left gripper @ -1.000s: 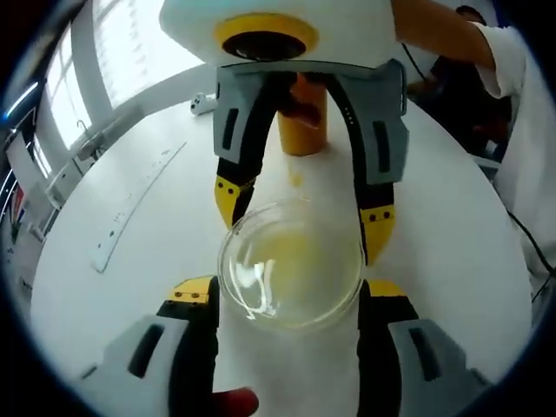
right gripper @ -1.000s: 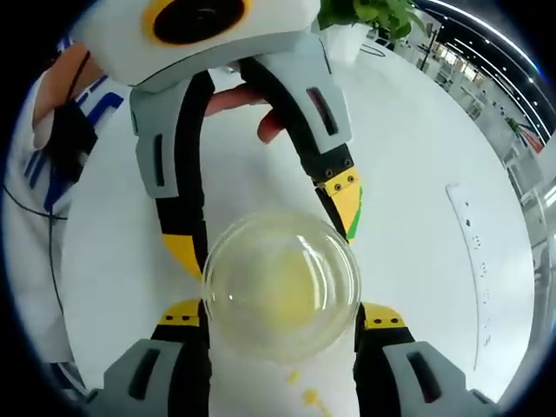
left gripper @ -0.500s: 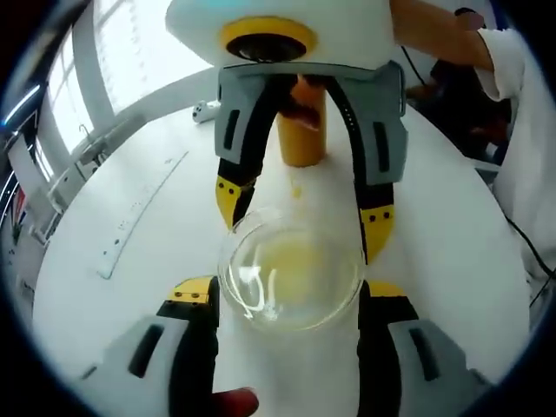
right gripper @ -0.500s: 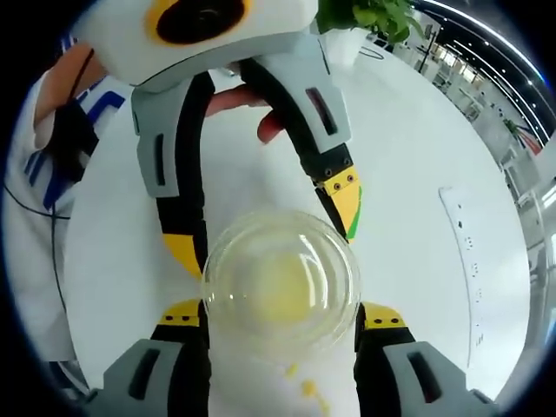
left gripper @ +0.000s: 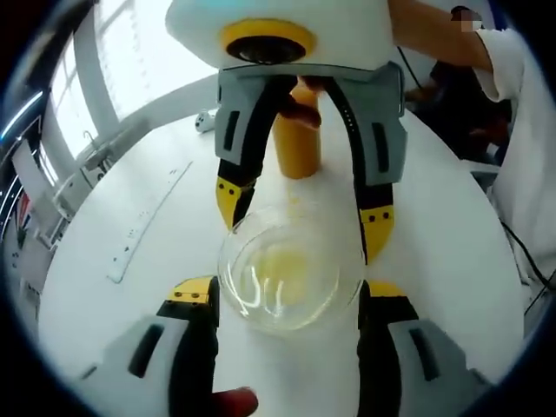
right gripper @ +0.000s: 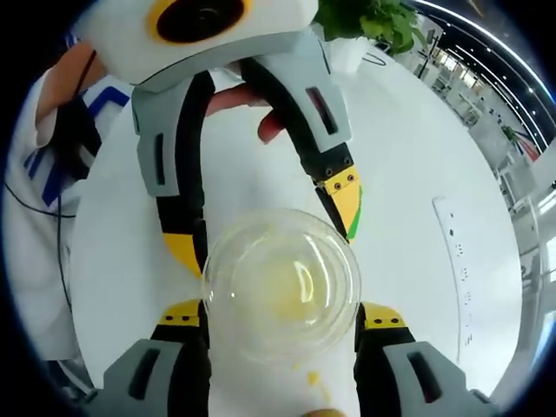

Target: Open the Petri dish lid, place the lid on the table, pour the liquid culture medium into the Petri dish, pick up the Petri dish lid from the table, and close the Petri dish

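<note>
We gripped the Petri dish [left gripper: 290, 274] [right gripper: 281, 283] from opposite sides with left tongs [left gripper: 289, 291] and right tongs [right gripper: 281, 314], both closed on its rim, above the white worktop [left gripper: 148, 252], pale yellow medium inside.

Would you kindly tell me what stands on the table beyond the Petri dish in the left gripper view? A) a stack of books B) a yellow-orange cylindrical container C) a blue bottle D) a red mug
B: in the left gripper view a yellow-orange cylindrical container stands upright on the white table, beyond the Petri dish and between the jaws of the right gripper that reaches in from the far side.
</note>
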`<state>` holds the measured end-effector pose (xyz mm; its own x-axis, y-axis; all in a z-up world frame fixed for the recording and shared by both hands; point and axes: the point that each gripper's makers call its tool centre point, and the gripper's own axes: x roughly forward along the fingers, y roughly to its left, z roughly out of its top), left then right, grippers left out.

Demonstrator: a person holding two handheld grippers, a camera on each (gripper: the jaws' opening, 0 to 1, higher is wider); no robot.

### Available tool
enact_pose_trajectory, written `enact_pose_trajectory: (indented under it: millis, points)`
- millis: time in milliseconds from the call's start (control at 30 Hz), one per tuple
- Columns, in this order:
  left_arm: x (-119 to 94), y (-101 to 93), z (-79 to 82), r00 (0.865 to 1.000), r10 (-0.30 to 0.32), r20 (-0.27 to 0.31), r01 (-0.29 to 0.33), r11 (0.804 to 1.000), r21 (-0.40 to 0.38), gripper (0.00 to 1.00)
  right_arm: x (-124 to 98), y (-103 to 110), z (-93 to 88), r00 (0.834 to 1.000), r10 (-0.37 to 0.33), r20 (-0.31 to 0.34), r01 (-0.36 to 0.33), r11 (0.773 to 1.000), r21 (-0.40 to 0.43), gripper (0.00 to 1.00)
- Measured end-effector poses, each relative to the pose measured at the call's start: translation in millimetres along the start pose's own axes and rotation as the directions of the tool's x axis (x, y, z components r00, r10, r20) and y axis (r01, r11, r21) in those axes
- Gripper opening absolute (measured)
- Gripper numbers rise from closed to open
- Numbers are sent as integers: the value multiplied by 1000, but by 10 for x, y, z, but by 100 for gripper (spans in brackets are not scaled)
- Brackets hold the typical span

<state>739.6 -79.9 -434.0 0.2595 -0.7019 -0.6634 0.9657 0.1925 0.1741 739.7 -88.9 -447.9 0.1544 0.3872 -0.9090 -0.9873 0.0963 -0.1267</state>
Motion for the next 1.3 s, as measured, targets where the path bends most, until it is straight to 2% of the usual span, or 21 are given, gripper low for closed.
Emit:
enact_pose_trajectory:
  millis: [400, 633, 1300]
  points:
    - [-127, -373, 130, 1000, -4, 7, 4, 1000, 4, 56, -164, 332, -25, 1000, 14, -17, -14, 1000, 2, 62]
    - [-109, -600, 110, 1000, -10, 8, 10, 1000, 0, 56, -152, 549, -81, 1000, 21, -16, -21, 1000, 6, 62]
    - [-23, -964, 36, 999, -32, 16, 32, 999, -25, 56, -61, 922, -262, 997, 57, -58, -56, 998, 9, 62]
